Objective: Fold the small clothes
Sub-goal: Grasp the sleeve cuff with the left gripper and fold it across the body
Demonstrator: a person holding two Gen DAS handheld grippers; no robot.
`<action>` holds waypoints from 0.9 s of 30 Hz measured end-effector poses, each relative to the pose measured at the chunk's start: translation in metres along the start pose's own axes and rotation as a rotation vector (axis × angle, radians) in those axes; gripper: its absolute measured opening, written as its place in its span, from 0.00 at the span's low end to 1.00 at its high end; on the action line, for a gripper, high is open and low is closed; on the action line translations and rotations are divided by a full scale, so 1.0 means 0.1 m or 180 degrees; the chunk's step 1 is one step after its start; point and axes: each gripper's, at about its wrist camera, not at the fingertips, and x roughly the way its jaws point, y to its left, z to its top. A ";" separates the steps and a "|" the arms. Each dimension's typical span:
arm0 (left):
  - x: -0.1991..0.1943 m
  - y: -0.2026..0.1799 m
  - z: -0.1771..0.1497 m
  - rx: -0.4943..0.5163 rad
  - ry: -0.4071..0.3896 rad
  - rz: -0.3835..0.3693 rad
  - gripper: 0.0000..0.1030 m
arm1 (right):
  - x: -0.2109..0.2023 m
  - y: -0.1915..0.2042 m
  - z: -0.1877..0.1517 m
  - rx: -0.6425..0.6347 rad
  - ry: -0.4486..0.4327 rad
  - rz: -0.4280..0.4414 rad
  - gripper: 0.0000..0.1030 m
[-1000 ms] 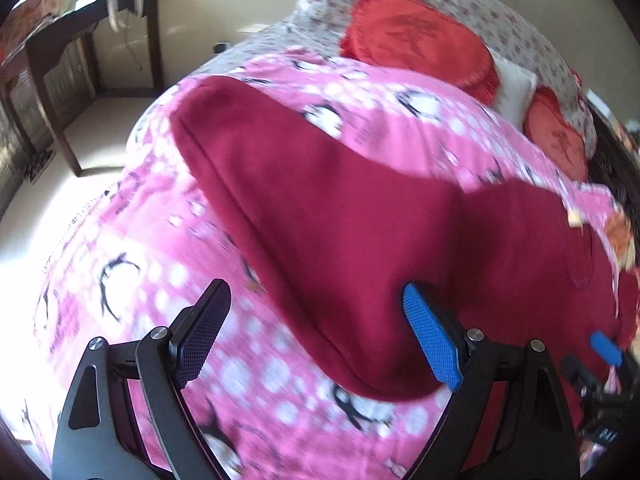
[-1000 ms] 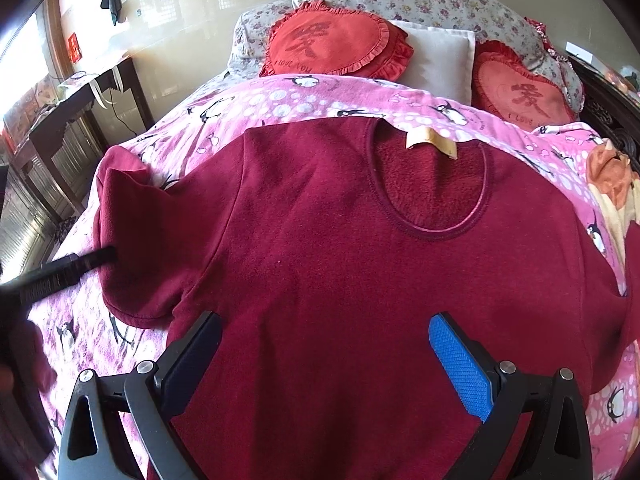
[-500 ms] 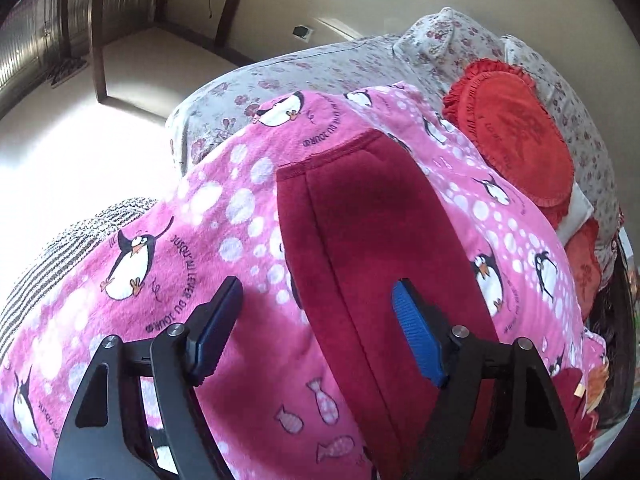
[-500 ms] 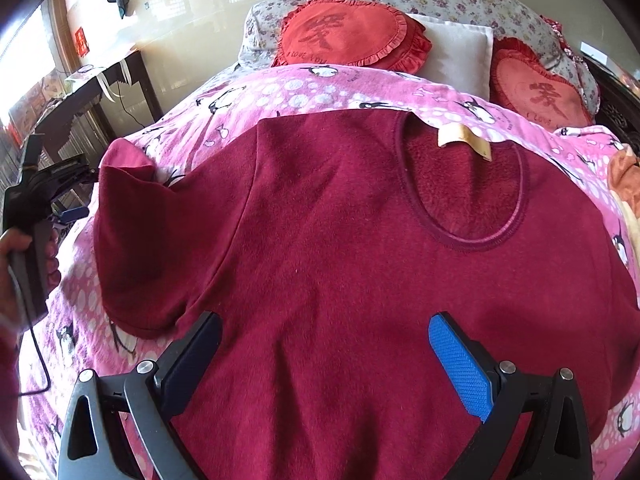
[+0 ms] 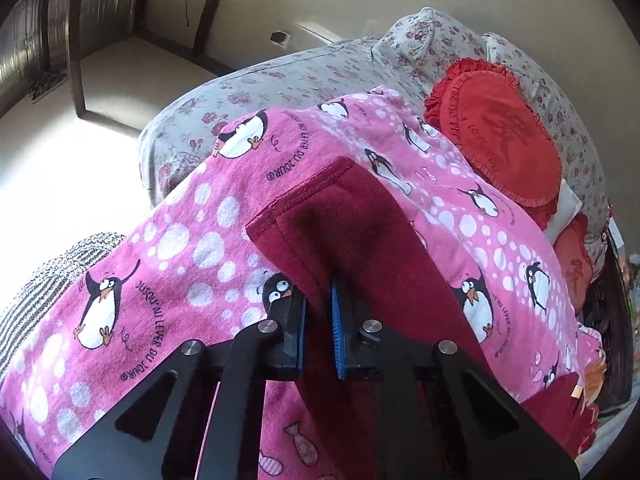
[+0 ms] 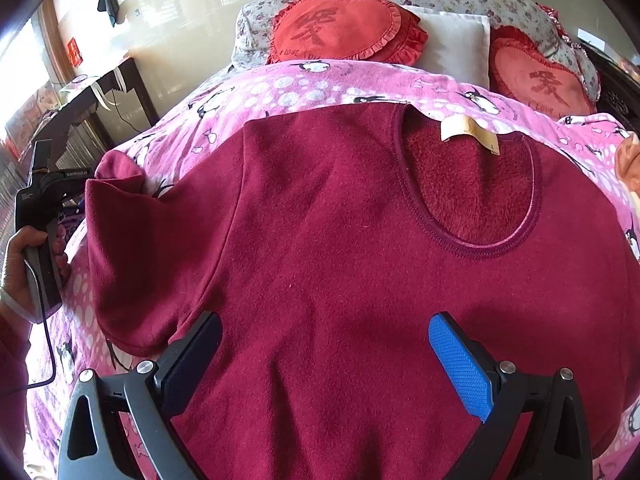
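While my left gripper (image 5: 318,332) has its fingers (image 5: 335,336) pressed nearly together on the edge of the sleeve (image 5: 340,232), my right gripper (image 6: 326,364) hangs with its fingers (image 6: 460,364) spread wide over the lower front of the shirt (image 6: 328,248), pinching nothing; I cannot tell whether the tips touch the fabric.

I see the dark red shirt lying flat, front up, on the pink blanket (image 6: 304,84) covering the bed, collar toward the far pillows. Its left sleeve is lifted off the blanket where the left fingers clamp it, the cuff sticking out beyond them.

Inside the collar a tan label (image 6: 470,132) carries a small "L". The blanket's penguin print reads "JUSQU'AU LEVER DU JOUR". The round red cushion (image 6: 344,28) at the far end bears a large Chinese character and "I LOVE YOU".

From the right camera, my left hand (image 6: 24,264) grips the handle at the far left, tool pointing toward the sleeve.
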 end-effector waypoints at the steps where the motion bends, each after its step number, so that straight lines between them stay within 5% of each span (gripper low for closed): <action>1: -0.05 -0.01 0.00 0.0041 -0.0015 -0.0029 0.07 | -0.02 0.00 0.00 0.0000 -0.0010 0.0005 1.00; 7: -0.59 -0.27 -0.15 0.0196 -0.0113 -0.0320 0.07 | -0.18 -0.06 -0.01 0.0076 -0.0091 0.0042 1.00; 17: -1.55 -1.67 -1.01 0.1145 -0.0132 -0.1186 0.07 | -0.49 -0.33 -0.04 0.0287 -0.0255 0.0011 1.00; 21: -1.53 -2.24 -1.67 0.1473 0.0112 -0.1366 0.07 | -0.64 -0.60 -0.06 0.0458 -0.0341 -0.0040 1.00; 27: -1.03 -2.78 -2.68 0.1941 0.0533 -0.1297 0.07 | -0.81 -1.17 -0.11 0.0837 -0.0379 -0.0093 1.00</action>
